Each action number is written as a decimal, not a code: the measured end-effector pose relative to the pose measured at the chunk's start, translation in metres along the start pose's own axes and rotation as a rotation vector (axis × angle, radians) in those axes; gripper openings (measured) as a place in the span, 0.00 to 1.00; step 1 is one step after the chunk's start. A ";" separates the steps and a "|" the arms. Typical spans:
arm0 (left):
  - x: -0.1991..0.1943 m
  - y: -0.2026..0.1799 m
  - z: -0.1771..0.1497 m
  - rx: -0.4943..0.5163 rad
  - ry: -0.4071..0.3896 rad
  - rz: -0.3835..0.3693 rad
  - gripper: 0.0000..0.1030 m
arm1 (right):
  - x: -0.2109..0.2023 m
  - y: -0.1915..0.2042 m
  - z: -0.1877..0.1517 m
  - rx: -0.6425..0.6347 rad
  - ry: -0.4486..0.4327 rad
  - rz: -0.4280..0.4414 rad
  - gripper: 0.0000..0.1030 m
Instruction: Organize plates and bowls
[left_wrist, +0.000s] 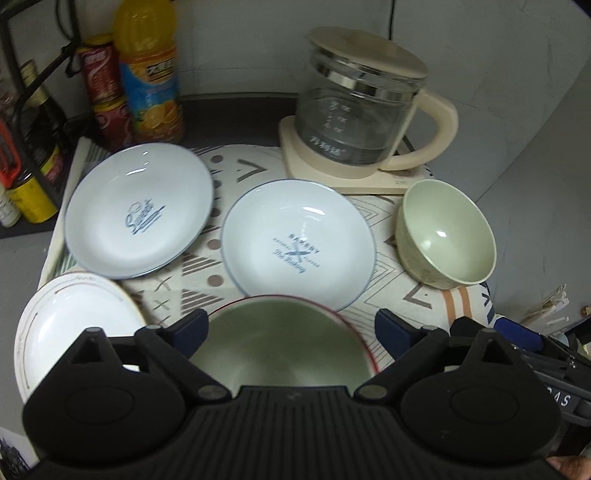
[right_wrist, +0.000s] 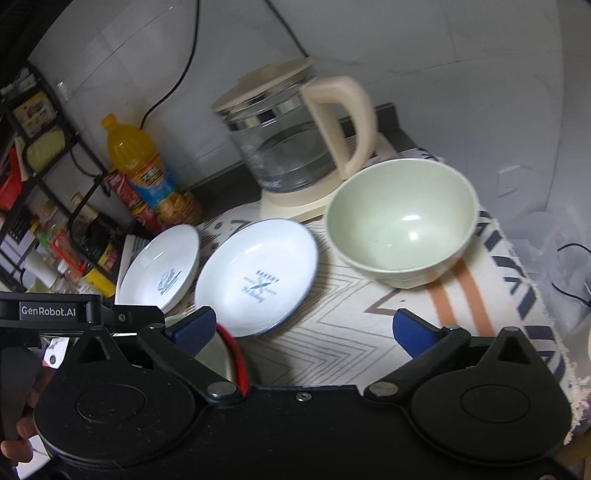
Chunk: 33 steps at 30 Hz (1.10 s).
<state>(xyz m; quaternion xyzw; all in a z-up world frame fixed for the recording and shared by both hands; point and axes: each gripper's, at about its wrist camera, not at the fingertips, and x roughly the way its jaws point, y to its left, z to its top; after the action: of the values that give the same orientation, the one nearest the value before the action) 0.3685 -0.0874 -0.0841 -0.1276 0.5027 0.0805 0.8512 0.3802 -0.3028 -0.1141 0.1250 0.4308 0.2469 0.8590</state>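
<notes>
My left gripper (left_wrist: 291, 328) stands open over a green bowl with a red rim (left_wrist: 280, 339), its blue pads clear of the rim on both sides. Beyond lie a white plate with blue lettering (left_wrist: 295, 243), a second lettered plate (left_wrist: 136, 210) at the left, a gold-rimmed white plate (left_wrist: 70, 325) at the near left and a pale green bowl (left_wrist: 447, 232) at the right. My right gripper (right_wrist: 304, 328) is open above the patterned cloth (right_wrist: 332, 332), holding nothing. The pale green bowl (right_wrist: 400, 221) sits ahead of it, the lettered plate (right_wrist: 256, 277) to its left, the red-rimmed bowl (right_wrist: 221, 350) under its left finger.
A glass kettle with a cream handle (left_wrist: 362, 107) stands on its base at the back. An orange juice bottle (left_wrist: 151, 74), red cans (left_wrist: 107, 88) and a black rack with jars (right_wrist: 40, 184) crowd the back left. The cloth's fringed edge (right_wrist: 532, 280) drops off at the right.
</notes>
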 end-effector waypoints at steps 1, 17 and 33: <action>0.001 -0.004 0.001 0.011 -0.001 0.001 0.95 | -0.002 -0.003 0.000 0.008 -0.006 -0.006 1.00; 0.028 -0.058 0.037 0.158 0.009 -0.072 0.95 | -0.018 -0.045 0.008 0.143 -0.064 -0.119 1.00; 0.071 -0.096 0.066 0.259 0.004 -0.121 0.94 | 0.000 -0.063 0.030 0.202 -0.079 -0.194 0.99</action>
<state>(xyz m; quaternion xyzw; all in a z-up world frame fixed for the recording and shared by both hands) 0.4834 -0.1583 -0.1023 -0.0473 0.5021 -0.0369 0.8627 0.4244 -0.3561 -0.1235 0.1784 0.4294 0.1131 0.8781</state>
